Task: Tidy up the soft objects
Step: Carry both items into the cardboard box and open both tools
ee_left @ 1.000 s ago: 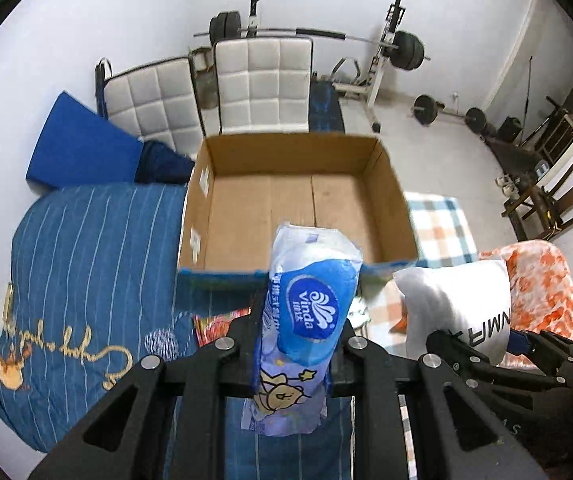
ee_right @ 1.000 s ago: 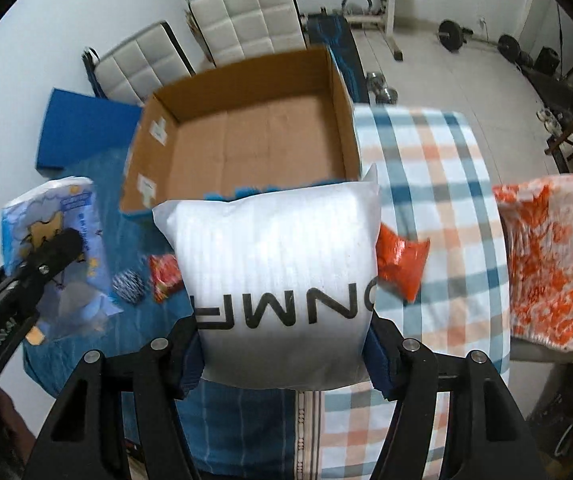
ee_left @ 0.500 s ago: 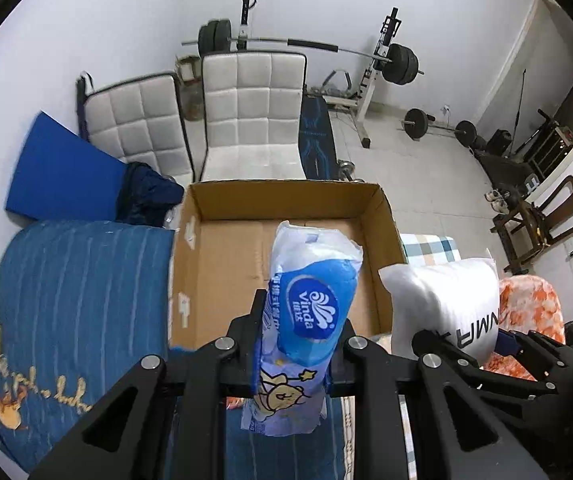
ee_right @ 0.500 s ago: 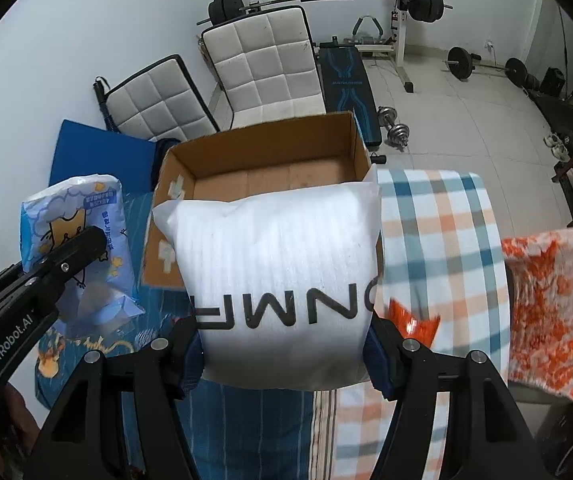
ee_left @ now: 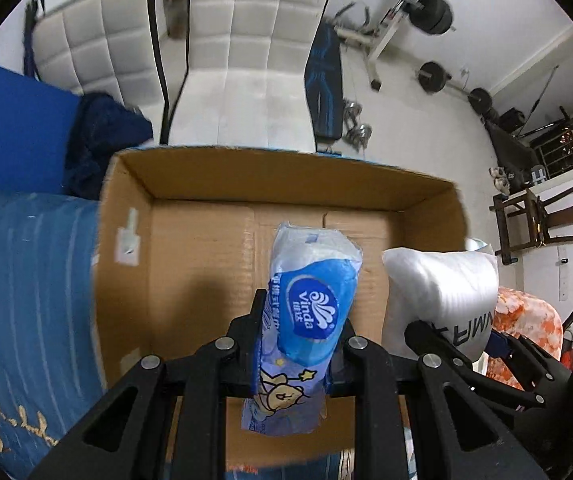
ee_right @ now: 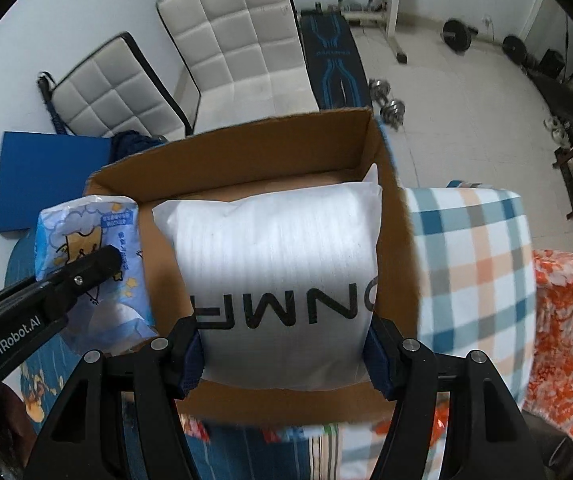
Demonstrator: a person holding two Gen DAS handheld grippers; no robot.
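Both grippers have advanced over the cardboard box [ee_left: 278,184], left gripper [ee_left: 292,344] clenched on the tissue pack [ee_left: 306,312], right gripper [ee_right: 282,344] clamping the white pillow [ee_right: 278,272]; simultaneous release risks pillow lodging on the rim.

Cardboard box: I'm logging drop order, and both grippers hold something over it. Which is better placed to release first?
Probably left. The left gripper holds the Vinda tissue pack over bare floor mid-box; the right gripper's bulky white pillow crowds the right wall.
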